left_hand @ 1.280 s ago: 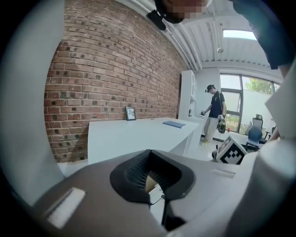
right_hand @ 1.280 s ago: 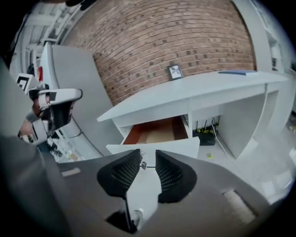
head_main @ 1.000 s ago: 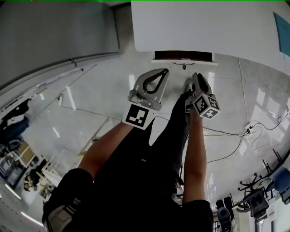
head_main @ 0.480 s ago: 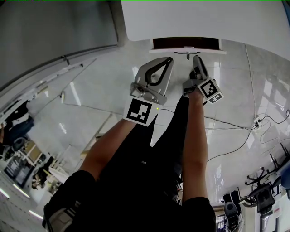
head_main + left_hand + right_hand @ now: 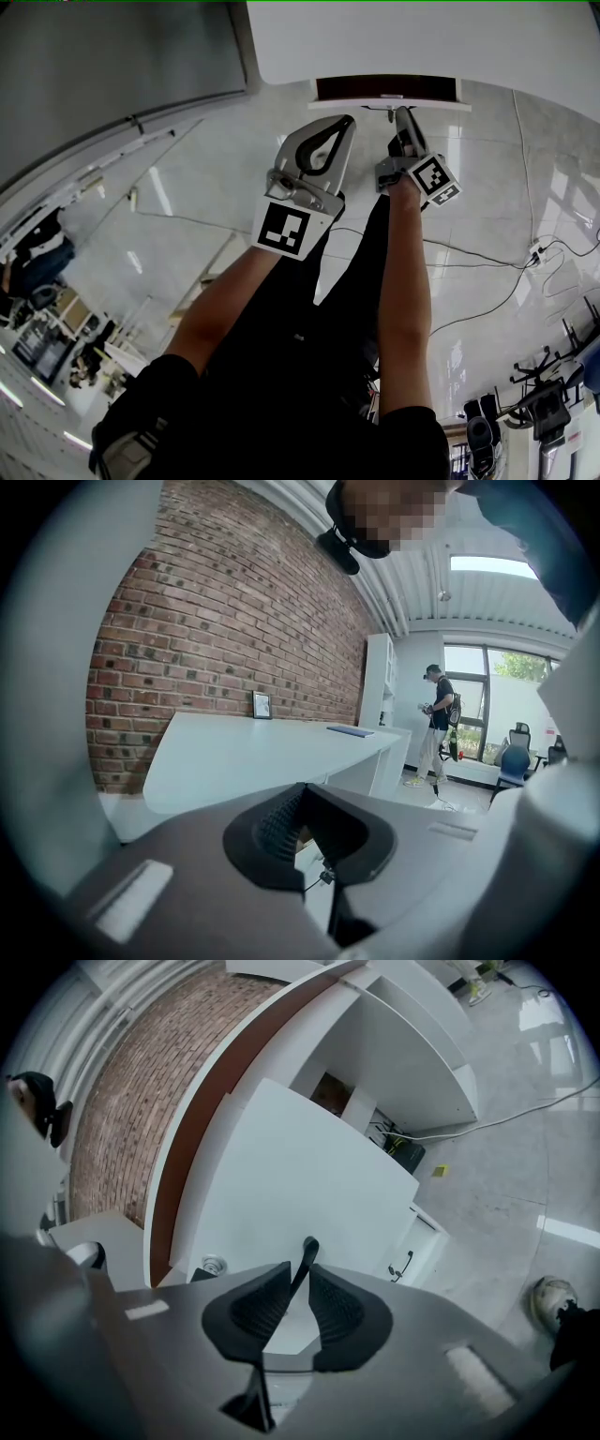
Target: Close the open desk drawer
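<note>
Now, right gripper (image 5: 302, 1277): fingers just closing, pinching the drawer handle (image 5: 308, 1249).
Left gripper (image 5: 343, 123): fingers closed, empty.
Drawer (image 5: 389, 105): open under the white bench (image 5: 375, 37).

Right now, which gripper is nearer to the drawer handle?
Right. The right gripper holds the drawer handle between its jaws, which have just been closing; the left gripper, shut and empty, hangs alongside, short of it.

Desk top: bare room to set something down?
Yes: the desk top above the drawer is bare; a picture frame and a flat blue item lie elsewhere on it. Crowded at the drawer front: right tool, jaws just closing on the handle, left tool beside.
</note>
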